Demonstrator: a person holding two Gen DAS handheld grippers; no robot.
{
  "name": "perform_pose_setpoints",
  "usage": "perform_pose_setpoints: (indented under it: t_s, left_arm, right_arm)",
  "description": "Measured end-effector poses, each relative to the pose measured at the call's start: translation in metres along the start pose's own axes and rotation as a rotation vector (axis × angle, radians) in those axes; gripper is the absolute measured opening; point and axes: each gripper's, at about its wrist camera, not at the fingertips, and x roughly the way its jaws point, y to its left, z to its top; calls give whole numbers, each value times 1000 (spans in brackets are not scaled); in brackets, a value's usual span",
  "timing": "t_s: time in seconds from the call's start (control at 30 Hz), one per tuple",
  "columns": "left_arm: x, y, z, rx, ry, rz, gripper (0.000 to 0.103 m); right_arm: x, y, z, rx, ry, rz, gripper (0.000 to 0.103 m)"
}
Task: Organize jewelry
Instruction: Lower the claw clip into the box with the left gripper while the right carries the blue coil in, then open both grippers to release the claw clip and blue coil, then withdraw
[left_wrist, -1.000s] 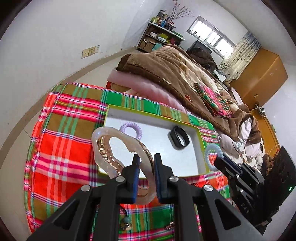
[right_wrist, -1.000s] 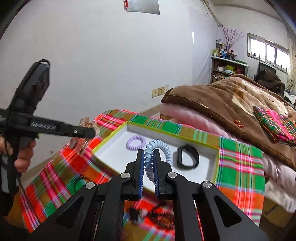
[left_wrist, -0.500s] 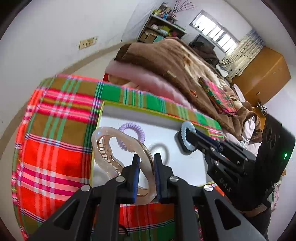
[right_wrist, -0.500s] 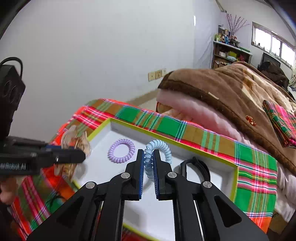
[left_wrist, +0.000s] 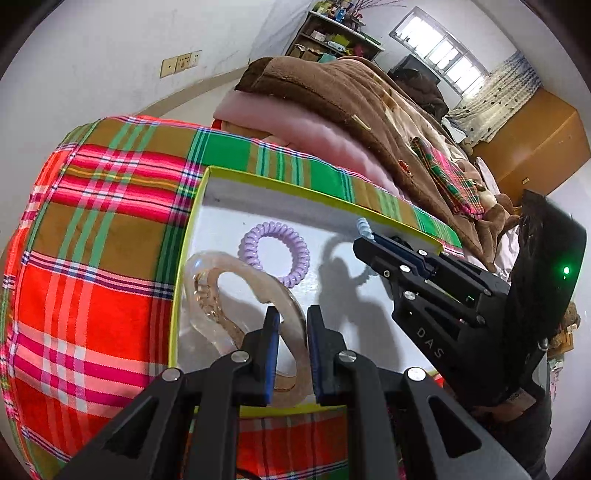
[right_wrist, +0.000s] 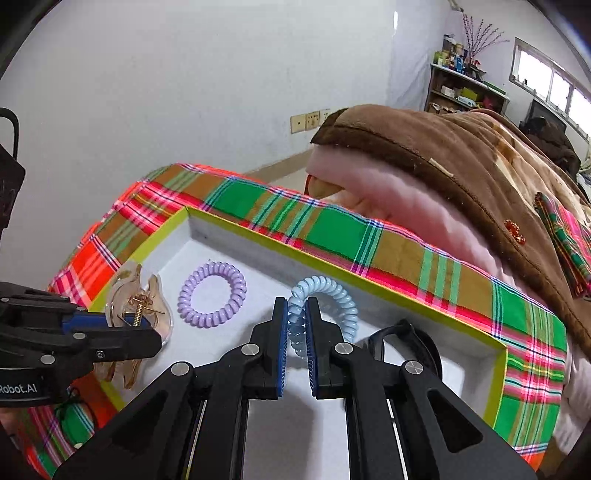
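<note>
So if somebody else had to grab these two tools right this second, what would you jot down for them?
Left gripper: shut on the clear hair claw clip, held over the near left corner of the white tray.
Right gripper: shut on the blue spiral hair tie, held over the tray's middle.
Already in the tray: the purple spiral hair tie and a black band.
Done: two pieces placed, two more carried over the tray.
Left: probably lower and release the clip and the blue tie so they do not land on the other pieces. More small items seem to lie on the plaid cloth near the tray's front edge; check there.
</note>
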Motion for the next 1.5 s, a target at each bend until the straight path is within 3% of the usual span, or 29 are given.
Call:
perform_pose_setpoints:
  t_s: [0.73,1.27,1.43,1.5]
  left_arm:
    - [8,1,1,6,17,15,20]
    - [0,-7,-2,33,-1,26,45]
    - [-9,-12,-5,47,-14,28,49]
    - [-14,-13,-7,52,-24,30,50]
  right_arm:
    - [17,3,1,-24,61,2,14]
    - [2,0,0,5,18,1,22]
    - [-12,1,0,16,-10,1,36]
    - [-17,2,-1,19,-19,2,36]
